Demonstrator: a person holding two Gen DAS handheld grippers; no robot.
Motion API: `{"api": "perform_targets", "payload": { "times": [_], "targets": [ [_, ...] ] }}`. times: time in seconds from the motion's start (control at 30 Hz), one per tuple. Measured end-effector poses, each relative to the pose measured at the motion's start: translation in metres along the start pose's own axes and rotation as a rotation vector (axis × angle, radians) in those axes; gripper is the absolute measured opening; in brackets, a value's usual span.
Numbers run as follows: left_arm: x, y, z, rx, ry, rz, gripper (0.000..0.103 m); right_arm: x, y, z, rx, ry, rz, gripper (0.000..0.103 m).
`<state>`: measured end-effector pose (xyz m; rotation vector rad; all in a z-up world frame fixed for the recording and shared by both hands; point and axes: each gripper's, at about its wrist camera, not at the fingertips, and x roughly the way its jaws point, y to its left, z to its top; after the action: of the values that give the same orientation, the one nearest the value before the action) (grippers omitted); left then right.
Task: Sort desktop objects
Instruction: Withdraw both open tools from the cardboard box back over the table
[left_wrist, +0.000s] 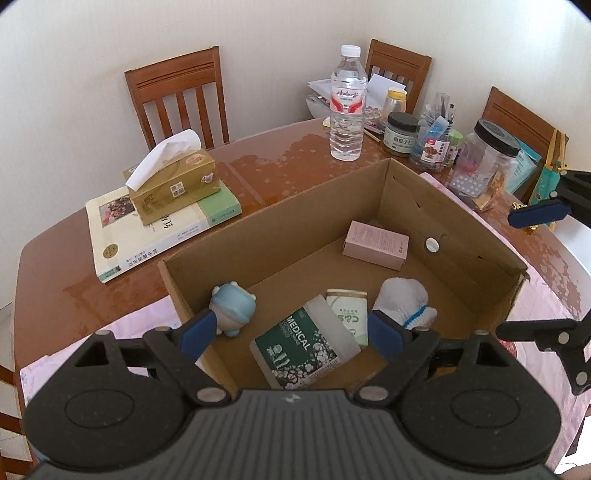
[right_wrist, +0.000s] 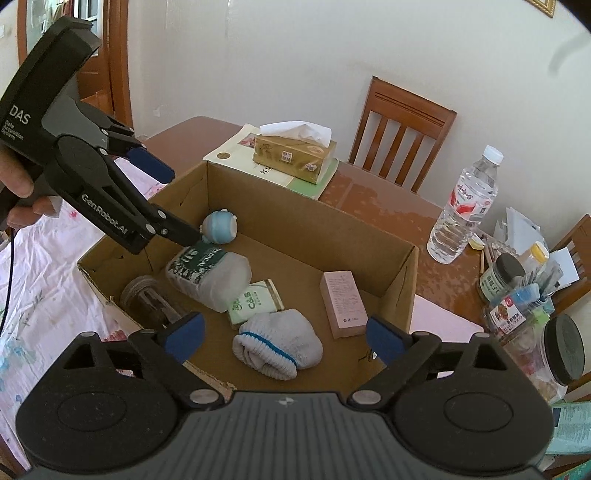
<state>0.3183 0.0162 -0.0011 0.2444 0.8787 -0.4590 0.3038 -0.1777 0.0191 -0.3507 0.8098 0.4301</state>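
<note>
A brown table (left_wrist: 74, 258) holds an open cardboard box (left_wrist: 295, 221). Inside lie a green packet (right_wrist: 207, 273), rolled socks (right_wrist: 277, 343), a pink carton (right_wrist: 343, 304) and a blue toy (right_wrist: 219, 227). Above the box, the left gripper (left_wrist: 295, 332) and right gripper (right_wrist: 284, 334) are both spread and hold nothing.

"MEDICAL" on green pack (left_wrist: 300, 345); "C&S" on tissue packet (right_wrist: 255, 300); "DAS", "GenRobot.AI" on left claw (right_wrist: 168, 206).
</note>
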Motion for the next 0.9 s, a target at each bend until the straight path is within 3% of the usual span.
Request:
{"api": "perform_targets", "payload": {
  "times": [0.6,0.9],
  "targets": [
    [-0.054,-0.021,-0.044,-0.044,-0.012,0.05,0.092,-0.016,0.013,-0.034,0.07,0.023,-0.01,0.103],
    [-0.069,-0.03,-0.077,-0.135,-0.028,0.072,0.092,-0.022,0.027,-0.058,0.079,0.041,-0.042,0.103]
  ]
}}
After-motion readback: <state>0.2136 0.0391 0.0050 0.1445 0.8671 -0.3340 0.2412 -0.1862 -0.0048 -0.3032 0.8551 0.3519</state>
